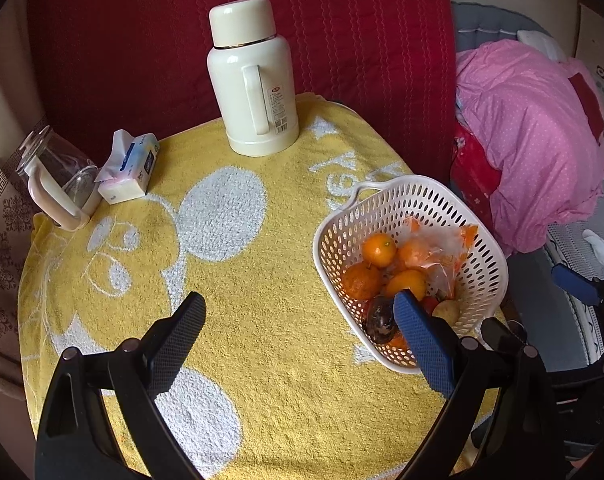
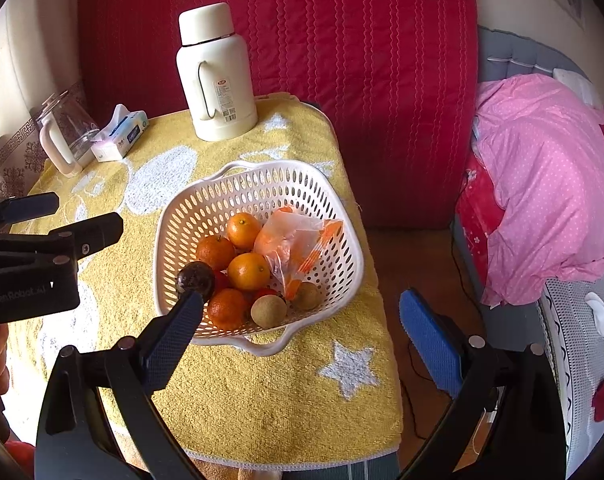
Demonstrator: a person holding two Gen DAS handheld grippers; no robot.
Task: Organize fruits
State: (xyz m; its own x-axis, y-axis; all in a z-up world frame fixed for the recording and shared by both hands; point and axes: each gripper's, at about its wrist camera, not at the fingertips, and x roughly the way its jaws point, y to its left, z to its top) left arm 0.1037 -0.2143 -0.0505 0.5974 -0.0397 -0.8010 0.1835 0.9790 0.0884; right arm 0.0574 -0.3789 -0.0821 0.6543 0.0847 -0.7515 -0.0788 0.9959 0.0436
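- Right tongs (image 2: pixel 298 316) spread wide apart, empty, above the near rim of the basket.
- Left tongs (image 1: pixel 300 320) likewise apart, empty, beside it.
- White perforated basket (image 2: pixel 206 216) on the yellow-towelled surface (image 2: pixel 262 400) holds oranges (image 2: pixel 248 270), kiwis (image 2: pixel 268 311), a dark passion fruit (image 2: pixel 195 278).
- Cream thermos (image 2: pixel 214 80) stands behind.

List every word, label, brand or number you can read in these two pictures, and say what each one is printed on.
"GenRobot.AI": faint, on the body of the left hand-held gripper, seen in the right wrist view.
Label with barcode on the cream thermos: red logo and print too small to read.
Tissue pack: blue printing blurred, unreadable.
Yellow towel: large white letters, upside down and partly hidden by the white basket, not readable.
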